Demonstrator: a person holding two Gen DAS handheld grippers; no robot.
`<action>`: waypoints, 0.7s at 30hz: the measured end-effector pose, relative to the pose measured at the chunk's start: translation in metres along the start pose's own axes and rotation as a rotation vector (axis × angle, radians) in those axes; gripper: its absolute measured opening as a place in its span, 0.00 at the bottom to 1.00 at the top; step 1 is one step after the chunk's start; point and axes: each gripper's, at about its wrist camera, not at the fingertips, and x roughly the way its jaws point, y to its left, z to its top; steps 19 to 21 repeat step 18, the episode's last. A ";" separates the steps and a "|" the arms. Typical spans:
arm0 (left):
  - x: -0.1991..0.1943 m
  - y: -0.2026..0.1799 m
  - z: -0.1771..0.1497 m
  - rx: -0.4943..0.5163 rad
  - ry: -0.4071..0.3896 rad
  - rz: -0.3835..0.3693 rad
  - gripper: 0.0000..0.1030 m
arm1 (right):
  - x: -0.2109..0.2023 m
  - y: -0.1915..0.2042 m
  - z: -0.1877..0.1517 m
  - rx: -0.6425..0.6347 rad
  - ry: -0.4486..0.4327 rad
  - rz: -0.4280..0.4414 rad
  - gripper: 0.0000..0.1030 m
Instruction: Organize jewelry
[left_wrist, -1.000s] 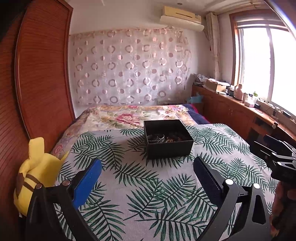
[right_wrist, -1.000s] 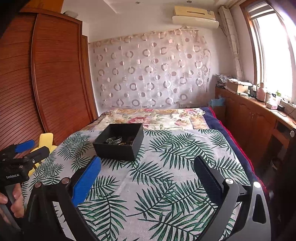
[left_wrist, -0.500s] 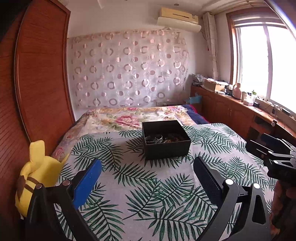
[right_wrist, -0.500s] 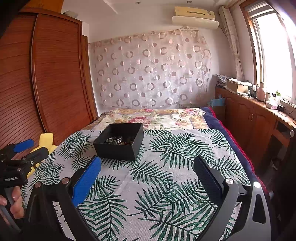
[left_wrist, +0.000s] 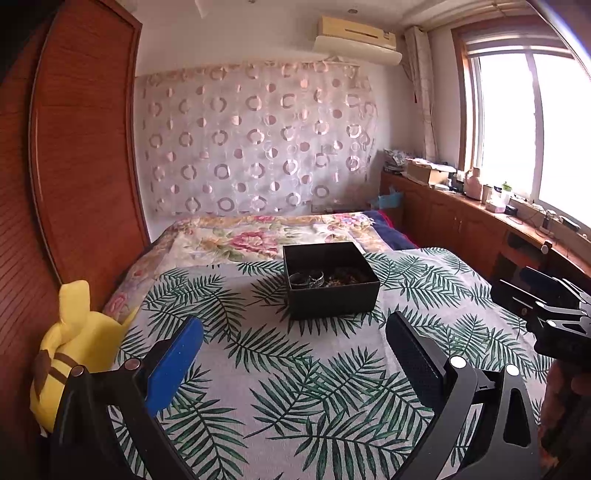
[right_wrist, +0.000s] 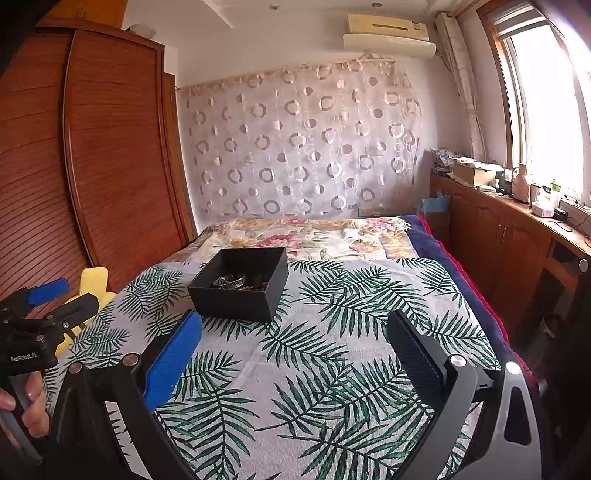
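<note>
Both grippers, left gripper (left_wrist: 293, 354) and right gripper (right_wrist: 293, 354), gape wide and empty, short of the black box (left_wrist: 330, 278) mid-bed; jewelry (left_wrist: 325, 277) sits inside; start or finish, can't tell.

Bed (left_wrist: 424, 266) covered at the near end by a palm-leaf print cloth (left_wrist: 295, 369) and at the far end by a floral quilt (left_wrist: 236, 240). Open black box (left_wrist: 330, 291) resting on the leaf cloth near its far edge, with jewelry (left_wrist: 325, 277) inside. Yellow plush toy (left_wrist: 70, 347) lying at the bed's left edge, beside the leaf cloth.
</note>
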 end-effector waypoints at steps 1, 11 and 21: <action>0.000 -0.001 0.000 -0.001 0.001 -0.001 0.93 | 0.000 0.000 0.000 0.000 0.000 0.000 0.98; -0.001 0.000 0.001 -0.001 0.000 0.002 0.93 | 0.000 0.001 0.000 0.001 0.001 0.000 0.98; -0.001 -0.001 0.002 -0.007 0.004 -0.004 0.93 | -0.001 0.000 -0.001 0.001 -0.001 0.000 0.98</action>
